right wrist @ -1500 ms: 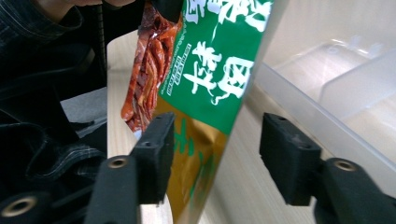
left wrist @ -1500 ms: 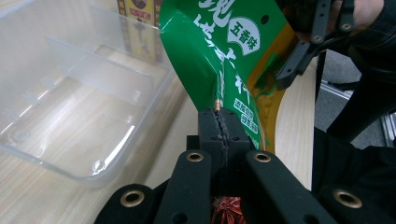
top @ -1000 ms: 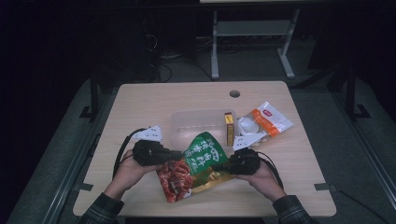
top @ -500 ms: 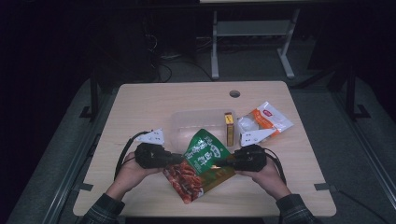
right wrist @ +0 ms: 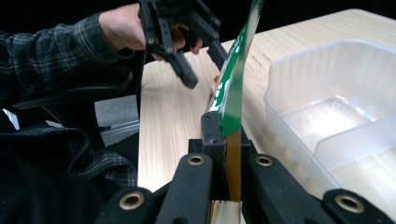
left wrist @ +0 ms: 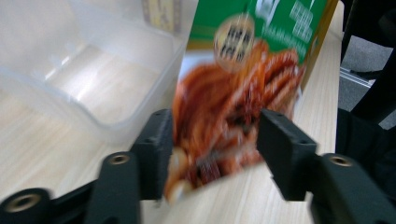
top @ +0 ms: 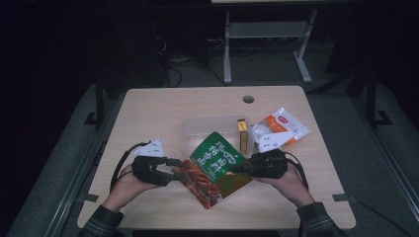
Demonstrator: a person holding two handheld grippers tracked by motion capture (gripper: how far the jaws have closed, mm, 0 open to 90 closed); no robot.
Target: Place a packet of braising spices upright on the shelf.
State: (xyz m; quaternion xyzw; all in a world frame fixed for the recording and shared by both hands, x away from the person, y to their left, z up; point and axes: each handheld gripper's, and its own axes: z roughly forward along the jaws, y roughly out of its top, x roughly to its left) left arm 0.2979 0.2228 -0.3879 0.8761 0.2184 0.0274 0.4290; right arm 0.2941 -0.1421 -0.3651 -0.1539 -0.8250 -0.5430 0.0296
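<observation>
Between the pads of my right gripper (right wrist: 227, 140) sits the edge of the snack bag (top: 216, 168): the jaws are pressed flat together on its gold and green margin, and the bag rises edge-on from them in the right gripper view. My left gripper (left wrist: 212, 144) has just been opening. Its jaws now stand apart on either side of the bag's lower corner, the one printed with red strips of food, and neither pad presses on the foil, though the corner is still between them.

In the high view the bag hangs tilted between my two hands near the front of the table (top: 148, 108), my left gripper (top: 174, 170) at its left corner and my right gripper (top: 236, 168) at its right edge. The bag's lower tip is close to the wooden top; whether it touches I cannot tell.

Just behind the bag stands the clear plastic container (top: 197, 129), its near wall close to the bag's green upper half. A small yellow box (top: 242, 134) stands at the container's right side, and a white and orange packet (top: 279, 127) lies beyond that, towards the right edge. A round hole (top: 248, 98) shows in the tabletop farther back.
</observation>
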